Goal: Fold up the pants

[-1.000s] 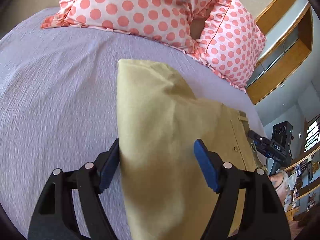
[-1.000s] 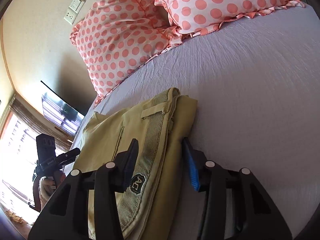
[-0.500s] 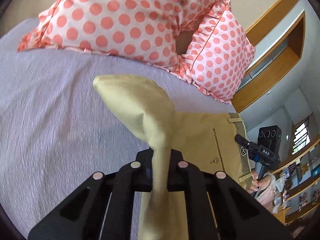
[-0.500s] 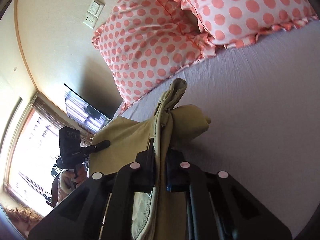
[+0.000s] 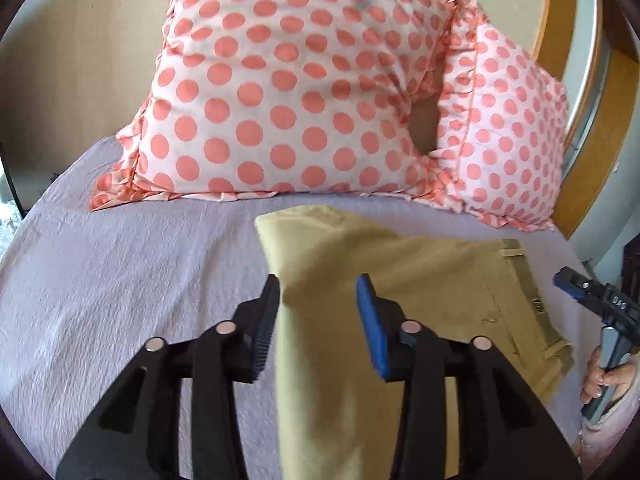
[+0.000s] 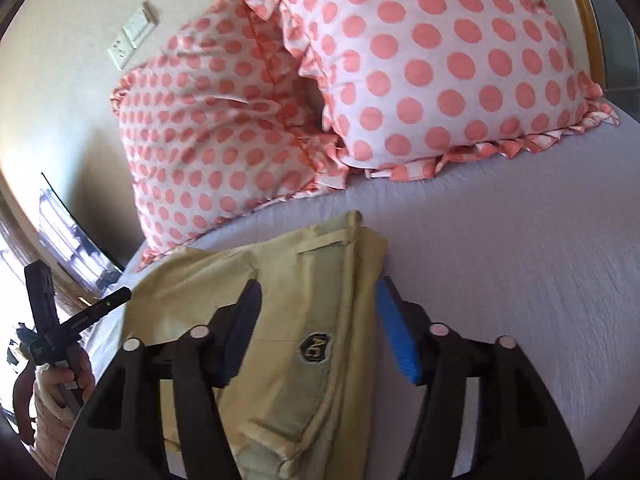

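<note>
Left gripper (image 5: pixel 318 312) and right gripper (image 6: pixel 316 320) both released — jaws spread over the khaki pants (image 5: pixel 400 280); half a second ago both were clamped on them; ahead, lilac bedsheet (image 5: pixel 120 280), polka-dot pillows (image 5: pixel 280 100), beige wall (image 6: pixel 60 120).

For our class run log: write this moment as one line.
left tongs: open over pants | right tongs: open over waistband | pants: on bed
</note>
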The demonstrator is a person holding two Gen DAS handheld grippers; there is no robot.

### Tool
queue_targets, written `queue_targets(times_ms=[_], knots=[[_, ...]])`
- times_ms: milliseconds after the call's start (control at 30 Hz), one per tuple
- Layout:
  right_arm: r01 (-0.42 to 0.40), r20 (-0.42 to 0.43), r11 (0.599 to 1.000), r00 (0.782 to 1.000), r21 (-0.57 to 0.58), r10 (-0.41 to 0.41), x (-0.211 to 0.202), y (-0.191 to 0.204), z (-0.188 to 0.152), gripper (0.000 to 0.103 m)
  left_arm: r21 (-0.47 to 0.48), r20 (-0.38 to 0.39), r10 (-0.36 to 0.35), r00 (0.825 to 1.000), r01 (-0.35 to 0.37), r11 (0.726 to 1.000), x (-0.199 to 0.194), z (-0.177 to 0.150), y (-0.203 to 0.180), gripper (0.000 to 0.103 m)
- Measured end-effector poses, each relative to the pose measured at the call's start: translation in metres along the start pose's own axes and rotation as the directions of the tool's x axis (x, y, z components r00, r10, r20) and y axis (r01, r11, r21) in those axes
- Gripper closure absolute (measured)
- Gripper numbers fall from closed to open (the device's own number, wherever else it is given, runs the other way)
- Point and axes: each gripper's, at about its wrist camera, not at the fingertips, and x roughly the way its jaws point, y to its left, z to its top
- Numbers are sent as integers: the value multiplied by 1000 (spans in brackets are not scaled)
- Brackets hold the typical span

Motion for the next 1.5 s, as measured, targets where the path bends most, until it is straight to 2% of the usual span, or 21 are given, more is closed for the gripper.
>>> queue_targets(times_ms=[67, 167, 200, 300, 367, 400, 500, 567, 633, 733, 833, 933, 1033, 1167, 1500], knots=[[-54, -45, 998, 998, -19, 53, 4, 12, -4, 37, 4, -1, -80, 997, 80, 997, -10, -6, -12, 45], [-66, -131, 998, 989, -17, 63, 24, 22, -16, 28, 18, -75, -129, 989, 131, 991, 3, -15, -32, 38], [-48, -153, 999, 987, -10, 45, 29, 24, -21, 24, 11, -112, -123, 986, 125, 992, 15, -19, -36, 35], [6, -204, 999, 979, 38, 2, 40, 21, -25, 20, -23, -218, -75, 973, 72, 997, 44, -35, -35, 33], [51, -214, 998, 976, 44, -41, 32, 27, -27, 10, 0, -184, -52, 982, 53, 999, 39, -44, -36, 32], [95, -211, 995, 974, 29, -87, 25, 32, -30, 4, 13, -176, -26, 984, 28, 1000, 32, -48, -37, 24], [195, -140, 979, 969, -62, -202, -3, 54, -48, 1, 52, -140, 85, 986, -79, 996, 1, -66, -41, 3], [247, -84, 963, 963, -106, -257, -22, 63, -69, 1, 85, -99, 145, 985, -137, 987, -24, -84, -45, 2], [266, -55, 955, 960, -129, -275, -35, 72, -93, 1, 98, -89, 168, 982, -159, 982, -43, -105, -47, 2], [256, -58, 956, 962, -141, -266, -40, 79, -122, 1, 89, -103, 180, 978, -171, 981, -57, -130, -48, 2], [275, -66, 946, 955, -173, -290, -33, 88, -138, 1, 81, -122, 208, 970, -199, 977, -54, -140, -49, 2], [306, -62, 929, 944, -206, -325, -25, 96, -145, 1, 74, -135, 216, 967, -208, 975, -49, -144, -49, 2], [328, -65, 922, 935, -209, -347, -21, 96, -149, 1, 106, -138, 262, 955, -249, 963, -44, -145, -52, 2], [392, -40, 881, 909, -266, -416, -17, 102, -156, 1, 102, -117, 269, 956, -258, 961, -46, -149, -53, 2], [407, -4, 880, 907, -245, -420, -19, 101, -159, 1, 96, -70, 281, 957, -274, 957, -47, -153, -55, 2]])
